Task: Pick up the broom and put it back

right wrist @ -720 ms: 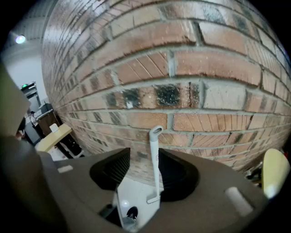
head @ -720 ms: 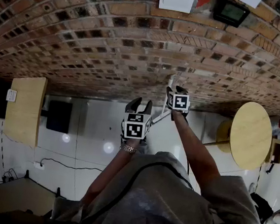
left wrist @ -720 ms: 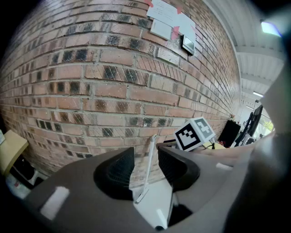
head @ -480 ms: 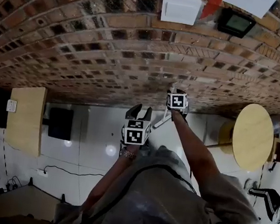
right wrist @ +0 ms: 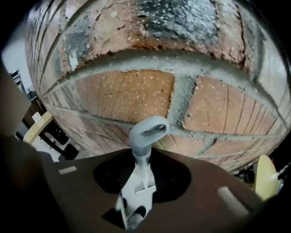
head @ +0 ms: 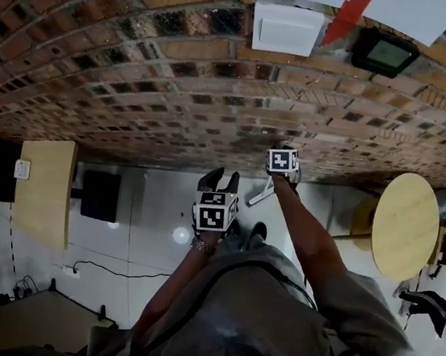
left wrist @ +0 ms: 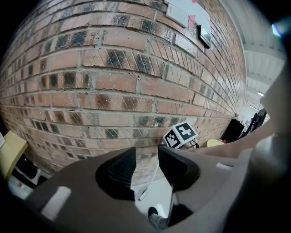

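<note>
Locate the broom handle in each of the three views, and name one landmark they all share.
Head view: the broom handle slants just right of centre, from the right gripper down toward the floor.
Left gripper view: a thin pale line low at centre, seen beyond the open jaws and not gripped.
Right gripper view: low centre, its looped grey end rising from jaws closed on it.
Shared landmark: the brick wall.

The person wears a loose grey fabric top (head: pixel 269 326) crossed by a thin dark cord (head: pixel 206 291), a metal-link wristband (head: pixel 202 245) and dark shoes (head: pixel 258 232). The dark-bodied left gripper (head: pixel 219 181) and right gripper (head: pixel 285 149) each carry a white cube with black square markers.
</note>
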A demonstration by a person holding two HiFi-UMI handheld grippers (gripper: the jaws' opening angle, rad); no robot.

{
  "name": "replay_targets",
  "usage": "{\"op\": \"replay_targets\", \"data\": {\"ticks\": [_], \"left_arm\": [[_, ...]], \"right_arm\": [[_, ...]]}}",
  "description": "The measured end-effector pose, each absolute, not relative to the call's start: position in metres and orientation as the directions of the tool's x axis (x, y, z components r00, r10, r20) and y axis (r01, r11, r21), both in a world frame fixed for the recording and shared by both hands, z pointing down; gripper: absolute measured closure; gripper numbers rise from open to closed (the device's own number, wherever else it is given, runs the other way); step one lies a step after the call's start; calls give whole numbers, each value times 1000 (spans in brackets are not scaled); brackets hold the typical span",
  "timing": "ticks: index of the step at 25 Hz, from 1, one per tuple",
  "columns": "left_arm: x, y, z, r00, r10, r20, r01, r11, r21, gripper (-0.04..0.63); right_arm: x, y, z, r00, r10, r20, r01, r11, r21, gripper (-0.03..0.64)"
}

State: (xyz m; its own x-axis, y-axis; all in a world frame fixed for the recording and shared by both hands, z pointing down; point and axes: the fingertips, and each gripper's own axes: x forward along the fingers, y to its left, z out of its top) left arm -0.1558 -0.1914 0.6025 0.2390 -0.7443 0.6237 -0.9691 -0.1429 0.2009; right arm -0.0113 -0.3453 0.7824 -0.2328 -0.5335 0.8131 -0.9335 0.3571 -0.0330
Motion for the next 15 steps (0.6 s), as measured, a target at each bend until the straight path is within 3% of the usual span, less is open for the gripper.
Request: {"op": "replay_targets", "data": {"ticks": [5,15], "left_arm": [[-137,-207,596,259,-749,610,-964,-166,206,439],[-89,-239,575,323,-769,552,-945,-231,230,472]], "right_arm": [[9,-319,769,-262,-487,833,-915,399,-54,520],[20,-245,633,-392,-554,734,-886,441,-141,518]]}}
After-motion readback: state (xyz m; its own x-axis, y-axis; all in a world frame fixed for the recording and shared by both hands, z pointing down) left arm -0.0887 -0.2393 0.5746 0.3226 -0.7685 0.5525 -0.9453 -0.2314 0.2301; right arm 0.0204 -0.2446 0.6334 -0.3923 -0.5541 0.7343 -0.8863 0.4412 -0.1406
